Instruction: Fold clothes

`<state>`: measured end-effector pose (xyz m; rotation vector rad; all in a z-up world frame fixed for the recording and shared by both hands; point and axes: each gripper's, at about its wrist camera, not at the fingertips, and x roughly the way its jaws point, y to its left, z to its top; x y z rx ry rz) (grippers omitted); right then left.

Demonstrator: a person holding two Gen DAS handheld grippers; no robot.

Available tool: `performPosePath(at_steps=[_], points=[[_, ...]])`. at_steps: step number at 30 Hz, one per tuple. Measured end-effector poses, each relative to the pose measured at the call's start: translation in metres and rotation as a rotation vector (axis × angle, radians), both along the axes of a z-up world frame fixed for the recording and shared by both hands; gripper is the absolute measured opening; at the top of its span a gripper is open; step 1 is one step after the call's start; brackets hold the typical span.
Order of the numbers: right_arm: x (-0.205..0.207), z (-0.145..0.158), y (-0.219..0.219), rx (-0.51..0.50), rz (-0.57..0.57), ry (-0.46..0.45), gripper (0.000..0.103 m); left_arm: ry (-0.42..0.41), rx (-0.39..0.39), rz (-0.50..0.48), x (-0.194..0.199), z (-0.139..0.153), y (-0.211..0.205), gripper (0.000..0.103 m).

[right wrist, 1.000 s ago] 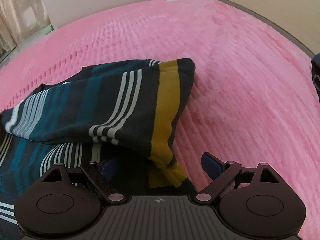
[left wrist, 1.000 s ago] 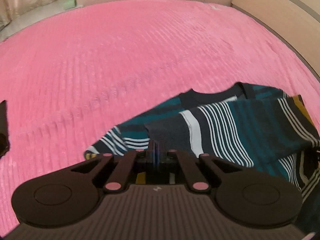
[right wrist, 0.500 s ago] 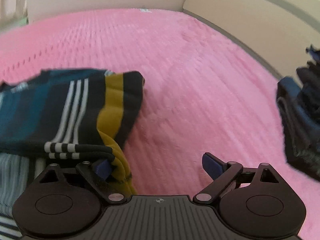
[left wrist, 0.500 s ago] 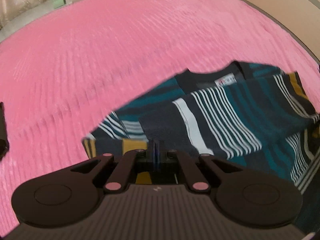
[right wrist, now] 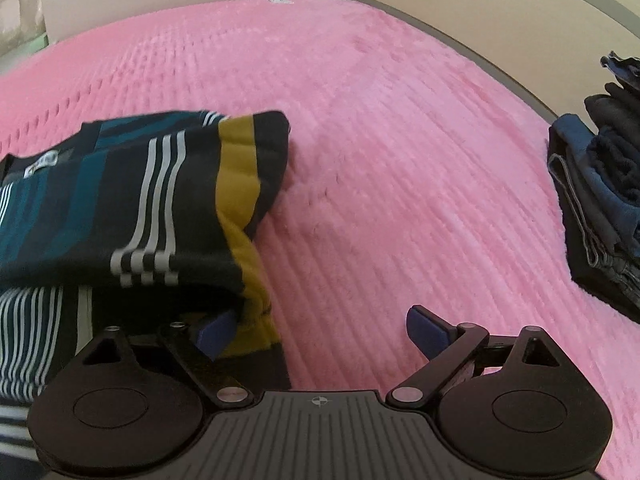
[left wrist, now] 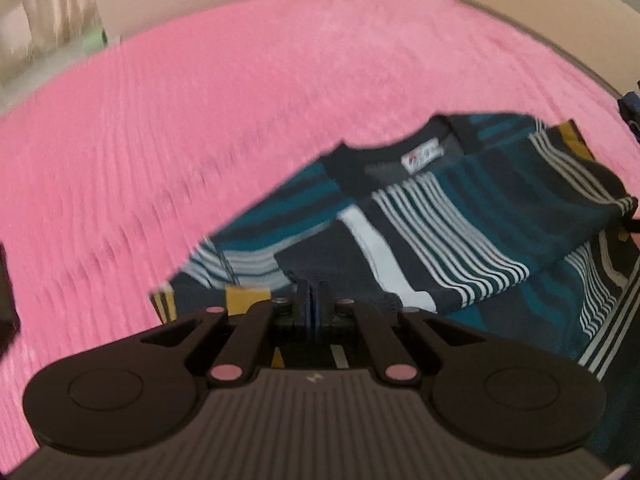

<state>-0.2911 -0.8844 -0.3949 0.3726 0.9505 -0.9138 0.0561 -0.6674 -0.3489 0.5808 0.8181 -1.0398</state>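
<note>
A striped sweater point(left wrist: 440, 216) in teal, dark navy, white and mustard lies on a bed covered by a pink ribbed blanket point(left wrist: 240, 120), toward the near right part of the left wrist view, its collar and neck label pointing away from the camera. One layer is folded over the body, and its near corner runs into the left gripper point(left wrist: 313, 304), whose fingers are pressed together with the dark fabric edge pinched between them. In the right wrist view the sweater point(right wrist: 140, 200) sits at the left, a folded mustard-banded edge drooping down to the gripper. The right gripper point(right wrist: 320, 328) has its fingers spread wide; the left blue pad point(right wrist: 214, 330) touches or lies just under the mustard hem, while the right pad point(right wrist: 426, 328) stands apart over bare blanket, so nothing is pinched. At the right edge of that view a stack of dark folded clothes point(right wrist: 600, 208), navy and black, rests on the blanket, well apart from the sweater. Between sweater and stack runs a broad stretch of open pink blanket point(right wrist: 400, 160). Beyond the sweater the blanket continues to a beige wall or headboard point(right wrist: 480, 0) bordering the bed's far and right sides. The left wrist view is somewhat blurred.
</note>
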Motion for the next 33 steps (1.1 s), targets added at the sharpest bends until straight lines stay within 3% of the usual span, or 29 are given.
performPosePath(at_steps=[5, 14, 19, 21, 25, 27, 30, 33], points=[[-0.004, -0.007, 0.007, 0.042, -0.021, 0.01, 0.095, 0.026, 0.041, 0.001, 0.005, -0.015, 0.0, 0.0], [-0.002, -0.006, 0.02, 0.071, -0.03, -0.006, 0.095, -0.027, 0.034, 0.008, 0.009, -0.012, -0.005, 0.0], [0.002, 0.0, 0.021, 0.055, -0.024, -0.031, 0.095, -0.177, -0.088, -0.054, 0.001, 0.021, -0.008, 0.0], [0.004, -0.002, 0.02, 0.054, -0.019, -0.034, 0.095, -0.187, -0.096, -0.029, 0.008, 0.021, -0.009, 0.0], [0.01, -0.007, 0.02, 0.069, -0.012, -0.02, 0.095, -0.042, 0.054, 0.045, 0.034, -0.023, -0.012, 0.001], [0.011, -0.008, 0.02, 0.067, -0.007, -0.017, 0.095, -0.059, 0.061, 0.024, 0.032, -0.028, -0.013, 0.001], [0.01, -0.007, 0.017, 0.065, 0.001, -0.028, 0.095, -0.116, 0.004, 0.008, 0.031, -0.014, -0.017, 0.0], [0.005, 0.003, 0.015, -0.01, -0.003, -0.08, 0.095, -0.19, -0.066, 0.005, 0.031, 0.003, -0.016, 0.0]])
